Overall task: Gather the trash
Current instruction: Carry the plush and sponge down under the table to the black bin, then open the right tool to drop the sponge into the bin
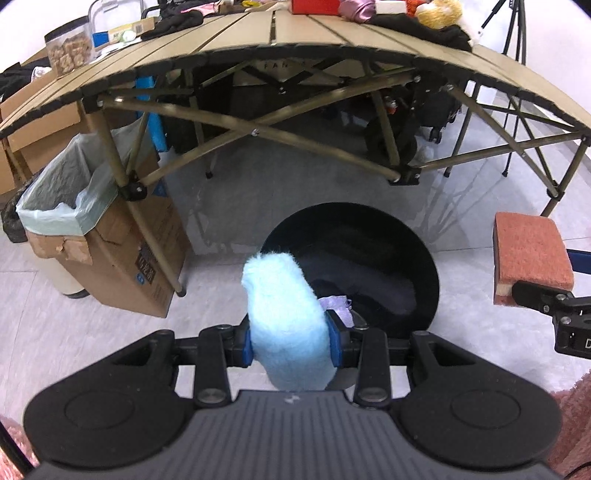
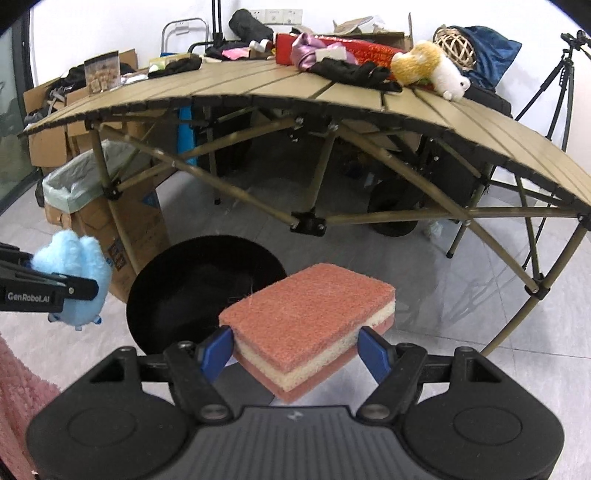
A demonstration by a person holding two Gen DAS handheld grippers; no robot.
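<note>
- Progress: two items picked, none dropped yet; left hand-held gripper (image 1: 291,345) pinches blue plush (image 1: 286,317), right hand-held gripper (image 2: 295,350) clamps pink sponge (image 2: 310,325).
- Both hang over black round bin (image 1: 388,236) on the floor; purple scrap (image 1: 338,304) already inside.
- Room: bin mouth wide and clear; worktop (image 2: 332,92) frame legs just behind, lined cardboard box (image 1: 110,258) to the left.

"GenRobot.AI" in white on the black side of the left gripper (image 2: 55,295). Partial letters "FAN" on dark fabric (image 1: 273,68) under the worktop (image 1: 295,33). Box print unreadable.
</note>
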